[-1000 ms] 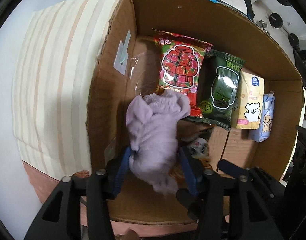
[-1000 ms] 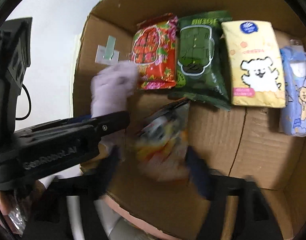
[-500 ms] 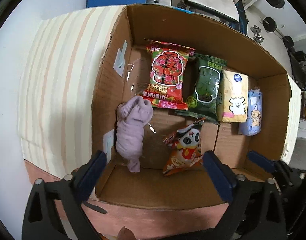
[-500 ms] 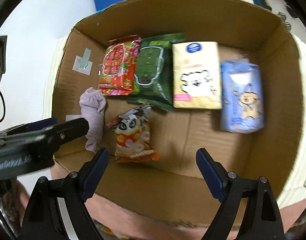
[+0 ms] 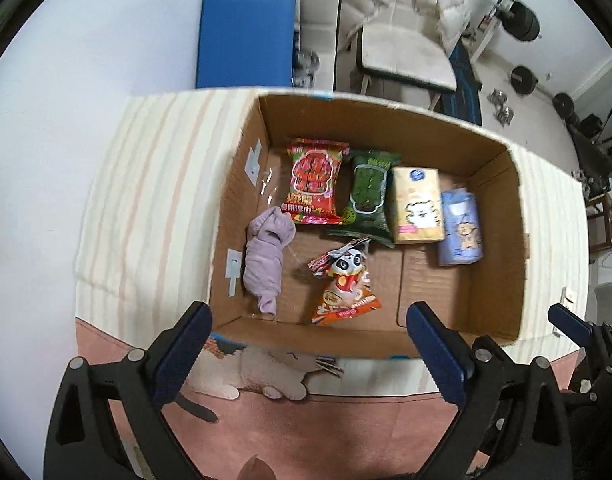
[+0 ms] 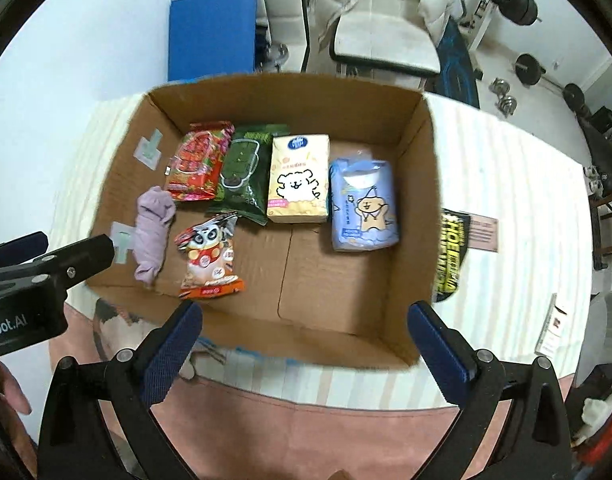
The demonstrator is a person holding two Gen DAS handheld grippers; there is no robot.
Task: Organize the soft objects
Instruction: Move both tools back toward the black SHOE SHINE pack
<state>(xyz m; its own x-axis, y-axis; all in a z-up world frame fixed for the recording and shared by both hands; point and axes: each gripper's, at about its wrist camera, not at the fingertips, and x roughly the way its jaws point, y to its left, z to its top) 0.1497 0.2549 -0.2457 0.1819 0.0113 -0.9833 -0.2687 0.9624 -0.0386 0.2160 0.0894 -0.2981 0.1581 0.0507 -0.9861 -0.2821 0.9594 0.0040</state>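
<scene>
Left wrist view: both claws released and empty above the brown cardboard box (image 5: 494, 240) — left gripper (image 5: 310, 350) wide, right gripper (image 6: 306, 344) has just finished opening. Rolled lilac cloth bundle (image 5: 266, 254) lies by the box's left wall, panda-print orange snack pouch (image 5: 344, 280) beside it near the front wall. Cloth looks light, limp, compressible — pinch across the thick middle. Pouch looks crinkly, slippery, crushable — take it by the sealed edge, gently.
</scene>
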